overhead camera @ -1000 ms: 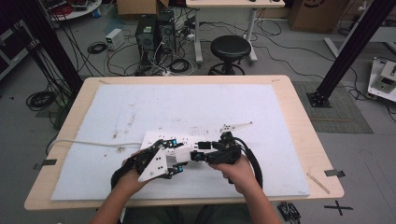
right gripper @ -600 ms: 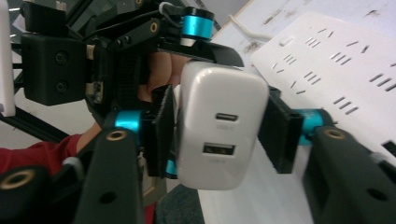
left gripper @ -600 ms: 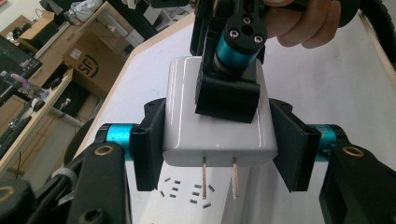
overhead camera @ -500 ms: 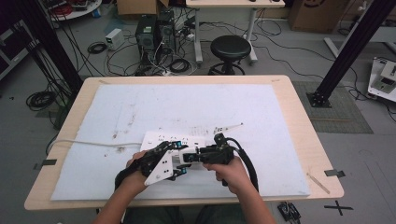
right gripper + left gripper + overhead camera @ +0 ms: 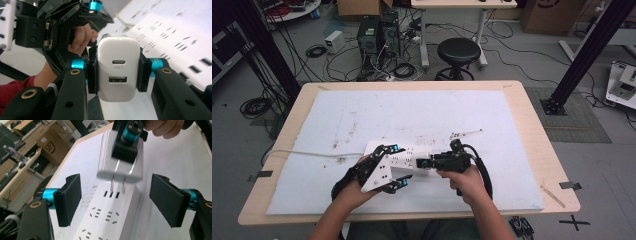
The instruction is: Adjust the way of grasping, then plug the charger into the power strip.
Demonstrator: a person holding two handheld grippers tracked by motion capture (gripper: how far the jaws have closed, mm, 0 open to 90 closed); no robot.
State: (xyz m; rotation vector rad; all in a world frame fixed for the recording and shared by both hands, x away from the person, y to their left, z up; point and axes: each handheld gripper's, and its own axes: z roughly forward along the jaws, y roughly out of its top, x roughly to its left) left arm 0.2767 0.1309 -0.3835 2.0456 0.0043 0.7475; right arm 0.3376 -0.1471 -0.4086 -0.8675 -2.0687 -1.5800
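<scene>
A white USB charger is clamped by its sides in my right gripper, whose jaws have just closed on it. It hangs with its two prongs pointing down, just above the sockets of a white power strip. My left gripper is open. Its jaws have just been opening, and its pads stand apart on either side of the strip's end, touching nothing. In the high view both grippers, left and right, meet over the strip near the table's front.
The strip's white cable runs left across the white mat and off the wooden table. A thin white stick lies right of centre. Behind the table stand a black stool and computer cases among loose floor cables.
The left gripper's jaws have spread apart, and the charger now sits in the right gripper's grip. Both hands stay almost where they were.
</scene>
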